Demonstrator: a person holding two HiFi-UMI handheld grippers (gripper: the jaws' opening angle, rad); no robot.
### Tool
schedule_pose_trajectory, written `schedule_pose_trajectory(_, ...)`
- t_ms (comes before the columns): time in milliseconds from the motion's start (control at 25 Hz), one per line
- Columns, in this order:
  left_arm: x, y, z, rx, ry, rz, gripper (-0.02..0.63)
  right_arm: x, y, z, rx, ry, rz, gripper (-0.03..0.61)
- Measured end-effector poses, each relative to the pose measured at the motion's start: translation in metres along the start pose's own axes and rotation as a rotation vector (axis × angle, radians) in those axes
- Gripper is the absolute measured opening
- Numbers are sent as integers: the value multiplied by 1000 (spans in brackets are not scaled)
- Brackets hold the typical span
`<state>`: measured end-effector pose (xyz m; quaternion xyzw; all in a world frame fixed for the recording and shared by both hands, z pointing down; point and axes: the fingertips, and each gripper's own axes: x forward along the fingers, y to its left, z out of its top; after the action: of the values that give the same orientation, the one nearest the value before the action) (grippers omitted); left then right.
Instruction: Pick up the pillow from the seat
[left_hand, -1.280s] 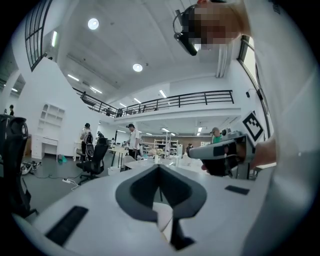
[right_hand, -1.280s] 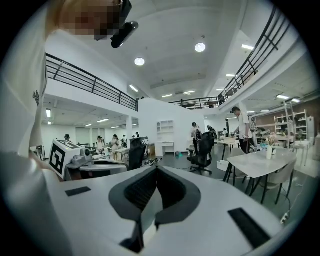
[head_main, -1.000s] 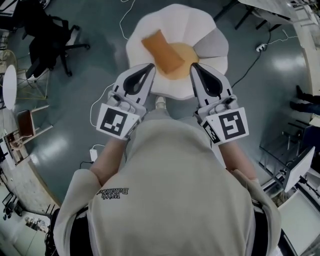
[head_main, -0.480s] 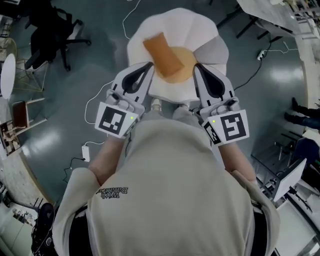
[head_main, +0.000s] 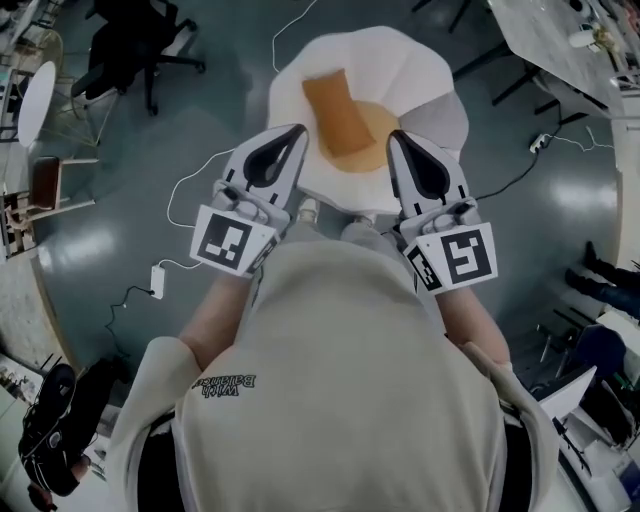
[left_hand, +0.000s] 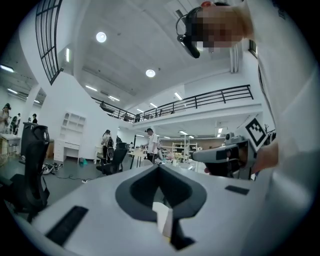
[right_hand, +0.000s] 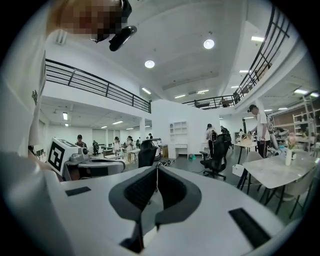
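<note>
The grab has not started: the left gripper (head_main: 297, 132) and right gripper (head_main: 394, 137) have fingers squeezed together holding nothing, the orange pillow (head_main: 334, 108) lies on the white seat (head_main: 405, 62) between and just past their tips, so next they should probably open and reach down.

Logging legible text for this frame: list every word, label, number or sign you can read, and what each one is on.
"With Balan..." on the person's shirt, upside down in the head view; the last letters are too blurred to read.
left cube, on the left gripper: a square black-and-white code, no letters.
right cube, on the right gripper: a square black-and-white code, no letters.
Elsewhere, in all views: nothing readable.
</note>
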<state>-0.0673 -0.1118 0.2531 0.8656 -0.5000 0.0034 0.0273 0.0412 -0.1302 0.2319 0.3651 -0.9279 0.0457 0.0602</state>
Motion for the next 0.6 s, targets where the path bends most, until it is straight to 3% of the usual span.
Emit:
schedule_pose_trajectory(360, 4, -23, -8, -9, 17, 21, 9, -15, -21, -9, 5, 13, -6, 12)
schedule_pose_trajectory(400, 8, -25, -9, -8, 19, 16, 9, -16, -26, -10, 7, 18, -11, 24)
schedule_pose_trajectory(480, 18, -26, -10, -3, 20, 8, 9, -13, -34, -14, 8, 37, -11, 114)
schedule_pose_trajectory(600, 29, -16, -11, -3, 14, 9, 9, 4, -40, -24, 9, 69, -5, 172)
